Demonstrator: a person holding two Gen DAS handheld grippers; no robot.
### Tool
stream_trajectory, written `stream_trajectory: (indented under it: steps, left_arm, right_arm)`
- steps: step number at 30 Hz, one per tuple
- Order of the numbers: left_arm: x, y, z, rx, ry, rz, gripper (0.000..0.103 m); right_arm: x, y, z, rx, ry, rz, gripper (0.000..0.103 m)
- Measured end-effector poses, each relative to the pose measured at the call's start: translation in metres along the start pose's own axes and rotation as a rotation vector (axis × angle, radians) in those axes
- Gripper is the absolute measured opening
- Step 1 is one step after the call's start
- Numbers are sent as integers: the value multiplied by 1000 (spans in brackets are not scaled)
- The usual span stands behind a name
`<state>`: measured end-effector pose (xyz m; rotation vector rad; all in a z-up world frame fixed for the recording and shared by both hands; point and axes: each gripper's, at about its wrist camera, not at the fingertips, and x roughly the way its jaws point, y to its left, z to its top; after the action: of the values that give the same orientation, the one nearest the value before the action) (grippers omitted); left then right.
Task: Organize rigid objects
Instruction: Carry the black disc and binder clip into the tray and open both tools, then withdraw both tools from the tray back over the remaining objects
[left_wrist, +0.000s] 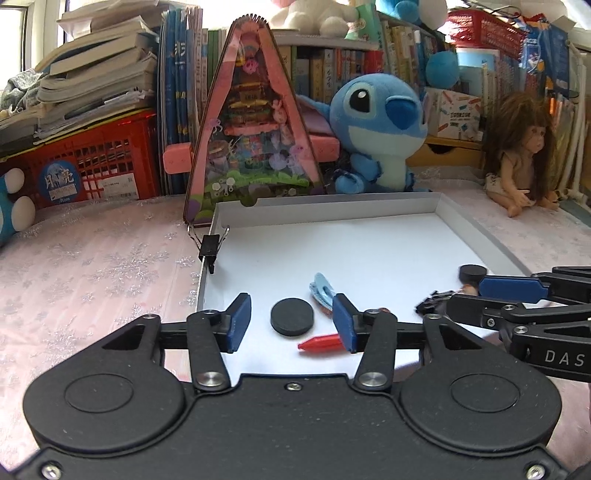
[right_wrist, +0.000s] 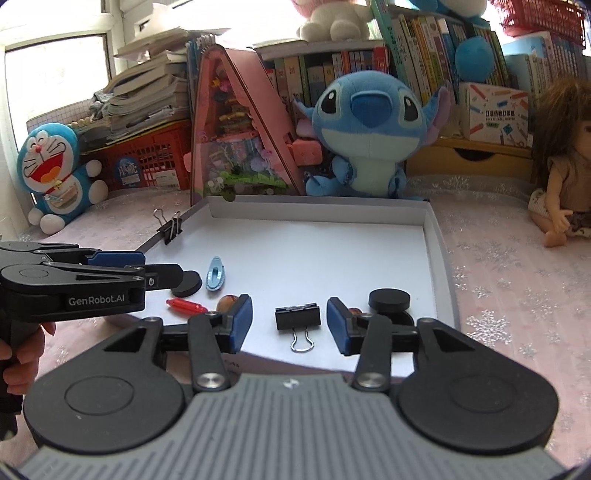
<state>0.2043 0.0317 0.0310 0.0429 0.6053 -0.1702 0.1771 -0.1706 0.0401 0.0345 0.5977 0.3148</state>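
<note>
White tray (left_wrist: 332, 210) in left wrist view: left gripper (left_wrist: 291, 323) part-open, pads clear of black disc (left_wrist: 291, 316) lying between them near front-left corner; red piece (left_wrist: 320, 343) beside it. Centre before closing.

Right wrist view: right gripper (right_wrist: 290, 319) part-open, empty, binder clip (right_wrist: 298, 317) between pads near front edge. Squeeze clip body, not wire loops.

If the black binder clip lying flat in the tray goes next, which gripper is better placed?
Right. The binder clip lies directly between the open right gripper fingers, untouched. The left gripper is open around a black disc, farther left in the tray.
</note>
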Motion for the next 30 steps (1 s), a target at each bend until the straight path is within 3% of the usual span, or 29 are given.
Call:
stream_trajectory:
  steps: [13,21,30]
  left_arm:
    - [-59,-17,-35,29,-41,-86,52]
    - [-90,-32,-63,55,-34,-149,53]
    - [-110,-39,-90,99,-19,-171,53]
  right_arm:
    - [-47,0,-23,-40,-36,33,70]
    - [-79,6,-42,-75,-62,64,72]
    - [-105,12,-70,-138,-56,76,72]
